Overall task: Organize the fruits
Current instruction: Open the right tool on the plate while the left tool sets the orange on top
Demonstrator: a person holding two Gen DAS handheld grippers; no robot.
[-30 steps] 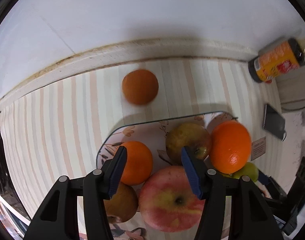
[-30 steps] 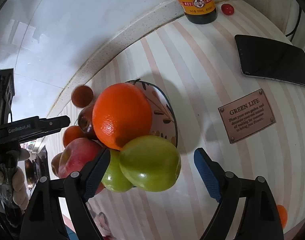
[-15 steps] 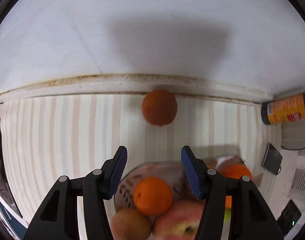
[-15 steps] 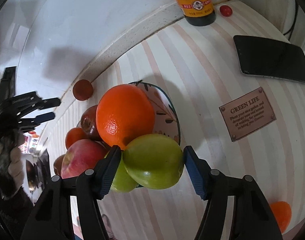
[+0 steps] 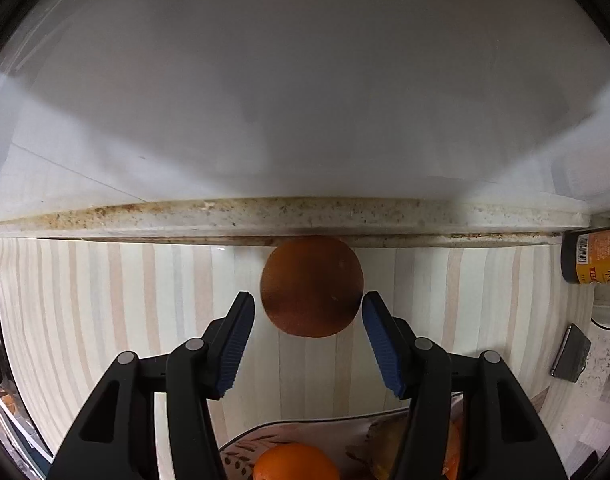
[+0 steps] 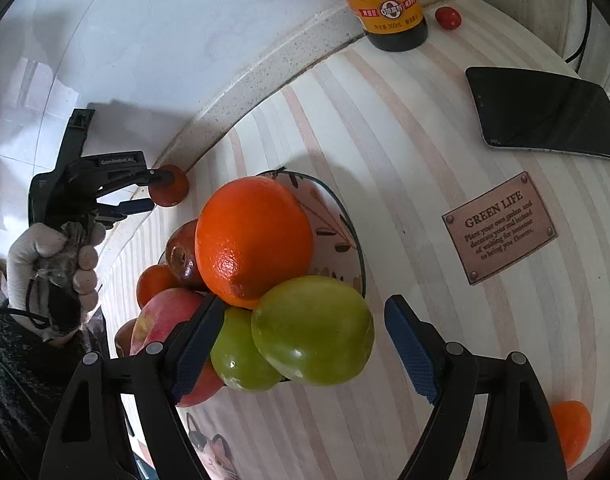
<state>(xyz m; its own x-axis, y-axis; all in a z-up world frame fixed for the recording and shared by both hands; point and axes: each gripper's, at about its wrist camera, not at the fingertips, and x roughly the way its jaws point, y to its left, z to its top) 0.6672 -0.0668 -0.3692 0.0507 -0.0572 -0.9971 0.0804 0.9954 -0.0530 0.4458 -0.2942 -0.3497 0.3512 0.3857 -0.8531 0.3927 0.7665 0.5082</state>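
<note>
1. At the bottom of the right wrist view, the right tool (image 6: 305,344) stands with its blue pads apart around a glossy green apple (image 6: 313,330). Its jaws have just been opening after a squeeze, so the apple rests on the pile, apparently freed.
2. Just behind, a large bright orange (image 6: 253,240) crowns the heaped fruit on the patterned oval plate (image 6: 341,236), where the fruit is being gathered.
3. In the left wrist view, the left tool (image 5: 305,332) points down with pads apart, flanking a small dull-orange round fruit (image 5: 311,286) without pressing it, probably lined up for a grasp.
4. That stray fruit lies on the striped counter (image 5: 105,300) against the speckled stone ledge (image 5: 225,216), which likely stopped it rolling.
</note>
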